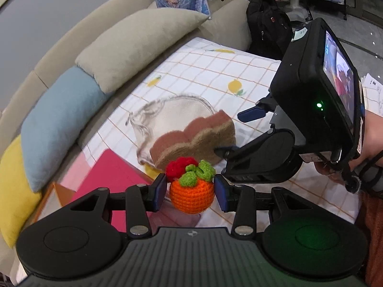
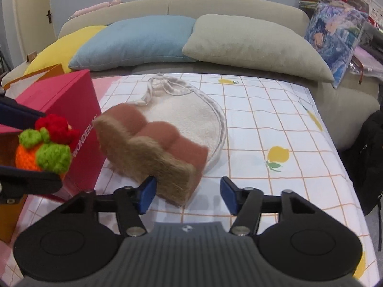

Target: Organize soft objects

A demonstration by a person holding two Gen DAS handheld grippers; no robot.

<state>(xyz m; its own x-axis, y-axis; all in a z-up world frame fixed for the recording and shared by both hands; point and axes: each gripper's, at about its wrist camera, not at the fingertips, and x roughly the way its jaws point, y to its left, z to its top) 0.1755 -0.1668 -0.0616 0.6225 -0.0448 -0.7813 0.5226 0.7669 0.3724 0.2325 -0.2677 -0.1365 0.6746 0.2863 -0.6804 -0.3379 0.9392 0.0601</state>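
My left gripper (image 1: 190,189) is shut on an orange crochet fruit (image 1: 191,195) with green leaves and a red tuft, held in the air above the table edge. The fruit also shows in the right wrist view (image 2: 42,147) at the left, over the pink box (image 2: 62,110). A brown plush toast-shaped toy (image 2: 153,150) lies on the checked cloth, partly on a white drawstring bag (image 2: 189,112). My right gripper (image 2: 188,195) is open, its left finger against the near end of the plush toy. The right gripper (image 1: 241,131) appears in the left wrist view beside the plush toy (image 1: 194,141).
The checked fruit-print tablecloth (image 2: 275,119) covers the table. A beige sofa holds yellow (image 2: 59,45), blue (image 2: 134,40) and beige (image 2: 251,45) cushions behind it. An orange box (image 2: 9,215) stands by the pink one. A black backpack (image 2: 368,157) sits at the right.
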